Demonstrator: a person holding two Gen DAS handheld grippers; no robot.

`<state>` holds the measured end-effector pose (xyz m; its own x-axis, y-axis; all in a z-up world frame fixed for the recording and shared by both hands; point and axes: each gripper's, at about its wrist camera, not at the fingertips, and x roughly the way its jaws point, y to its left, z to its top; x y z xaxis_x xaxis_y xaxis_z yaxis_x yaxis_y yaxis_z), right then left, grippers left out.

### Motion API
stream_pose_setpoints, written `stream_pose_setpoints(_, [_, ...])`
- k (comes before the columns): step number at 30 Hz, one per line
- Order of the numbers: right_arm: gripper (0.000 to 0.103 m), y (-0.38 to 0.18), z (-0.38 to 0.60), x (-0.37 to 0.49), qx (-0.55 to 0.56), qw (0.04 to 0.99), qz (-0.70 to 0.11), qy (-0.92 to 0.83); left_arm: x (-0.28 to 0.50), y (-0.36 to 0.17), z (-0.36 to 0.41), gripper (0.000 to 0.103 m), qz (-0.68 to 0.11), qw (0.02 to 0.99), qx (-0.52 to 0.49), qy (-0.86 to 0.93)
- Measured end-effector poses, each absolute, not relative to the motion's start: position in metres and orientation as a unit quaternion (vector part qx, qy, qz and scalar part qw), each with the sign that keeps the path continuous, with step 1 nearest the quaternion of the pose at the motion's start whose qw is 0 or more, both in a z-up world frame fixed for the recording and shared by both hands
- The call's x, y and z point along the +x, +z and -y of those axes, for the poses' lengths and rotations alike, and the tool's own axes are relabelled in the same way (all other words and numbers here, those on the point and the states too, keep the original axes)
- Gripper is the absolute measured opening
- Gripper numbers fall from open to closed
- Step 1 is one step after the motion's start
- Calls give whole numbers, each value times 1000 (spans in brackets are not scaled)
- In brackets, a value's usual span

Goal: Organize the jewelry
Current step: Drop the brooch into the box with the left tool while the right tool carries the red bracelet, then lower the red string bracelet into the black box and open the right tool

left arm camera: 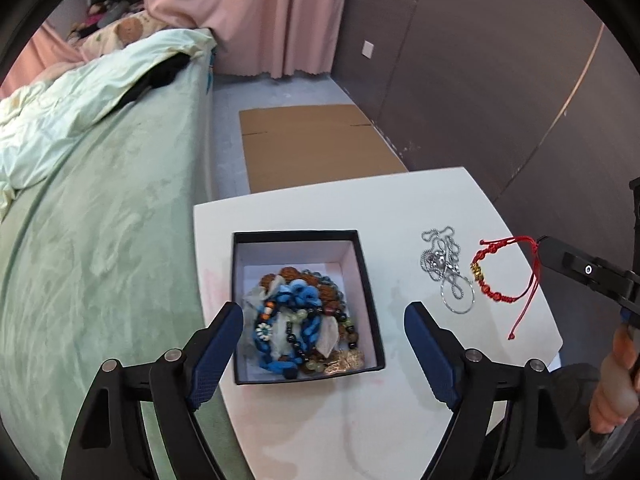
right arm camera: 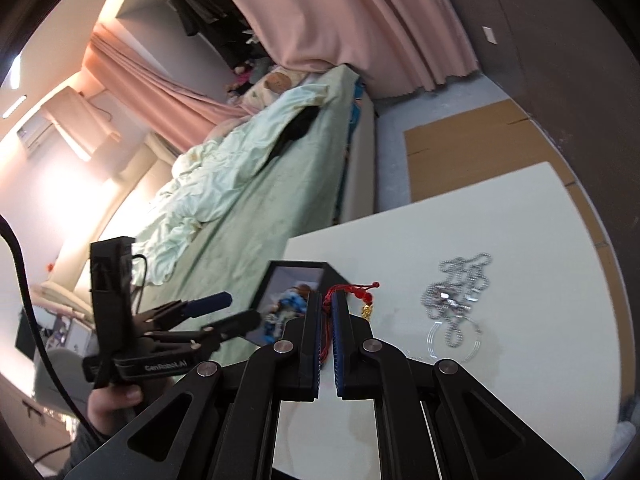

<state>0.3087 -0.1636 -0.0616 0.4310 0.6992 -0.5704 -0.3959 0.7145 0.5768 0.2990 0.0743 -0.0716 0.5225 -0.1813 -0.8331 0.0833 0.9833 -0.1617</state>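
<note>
A black jewelry box (left arm camera: 370,280) with a white lining stands on the white table (left arm camera: 320,412) and holds a pile of bead bracelets (left arm camera: 304,316). My left gripper (left arm camera: 324,320) is open and empty, hovering over the box's near side. My right gripper (right arm camera: 329,304) is shut on a red cord bracelet (right arm camera: 354,291) with gold beads, held just above the table; it shows at the right in the left wrist view (left arm camera: 498,270). A silver ball-chain necklace (left arm camera: 446,268) lies on the table beside it, and also shows in the right wrist view (right arm camera: 456,300).
A bed with a green cover (left arm camera: 92,240) runs along the table's left side. Flat cardboard (left arm camera: 316,144) lies on the floor beyond the table. A brown wall (left arm camera: 500,80) stands to the right. Pink curtains (left arm camera: 256,12) hang at the back.
</note>
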Motion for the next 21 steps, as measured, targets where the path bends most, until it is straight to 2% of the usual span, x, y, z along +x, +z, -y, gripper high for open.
stream_pose_setpoints(18, [7,-68,77,326,195,786,-423,406,270,-57,-128,84,-468,880,-62,-47])
stream_pose_setpoints(21, [7,-73,66,326,183,788,-431,401,267,-59,-139,91,-466,880,-80,-44])
